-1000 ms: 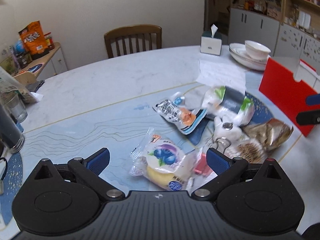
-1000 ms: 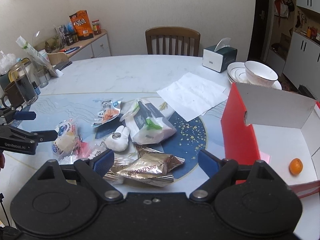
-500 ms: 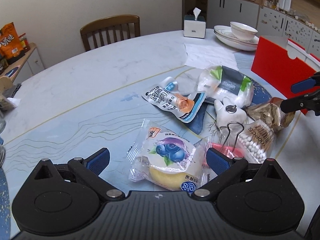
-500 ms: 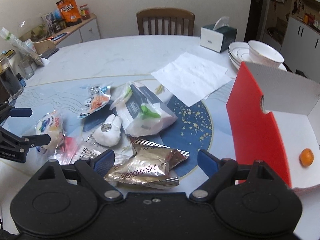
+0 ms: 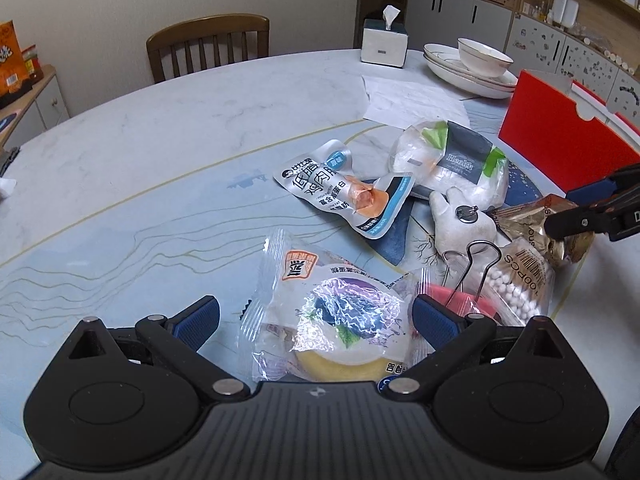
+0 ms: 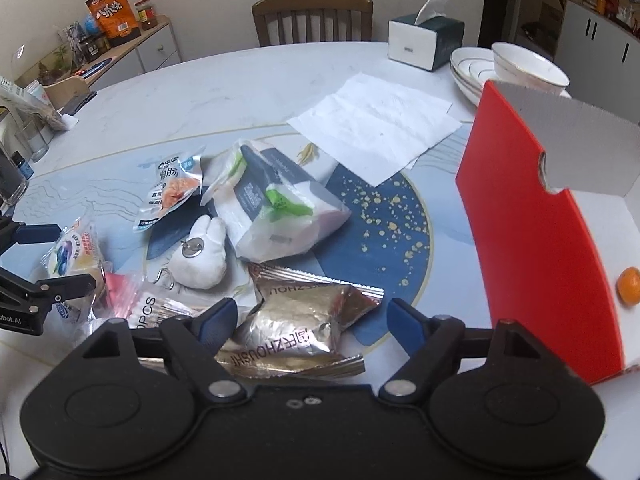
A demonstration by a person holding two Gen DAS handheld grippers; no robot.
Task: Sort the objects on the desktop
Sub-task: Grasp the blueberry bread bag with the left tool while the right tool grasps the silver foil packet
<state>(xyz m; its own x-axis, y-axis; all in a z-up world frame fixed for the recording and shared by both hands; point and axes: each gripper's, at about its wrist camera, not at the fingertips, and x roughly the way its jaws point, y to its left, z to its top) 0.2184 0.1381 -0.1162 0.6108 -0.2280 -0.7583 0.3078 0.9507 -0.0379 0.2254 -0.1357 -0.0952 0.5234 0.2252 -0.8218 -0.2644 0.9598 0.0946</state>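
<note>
A pile of items lies on the round table. My left gripper is open with its fingers either side of a blueberry cake packet, also in the right wrist view. My right gripper is open around a gold foil snack bag, seen too in the left wrist view. Nearby lie a chicken snack pouch, a tissue pack, a white plush keychain, a binder clip and a cotton swab pack. A red box at right holds an orange.
White paper, a tissue box and stacked plates with a bowl stand at the back of the table. A wooden chair is behind it. Glass jars are at the left edge.
Both grippers have come lower and closer to the pile. The left now straddles the blueberry cake packet, the right the gold foil bag. Both remain open.
</note>
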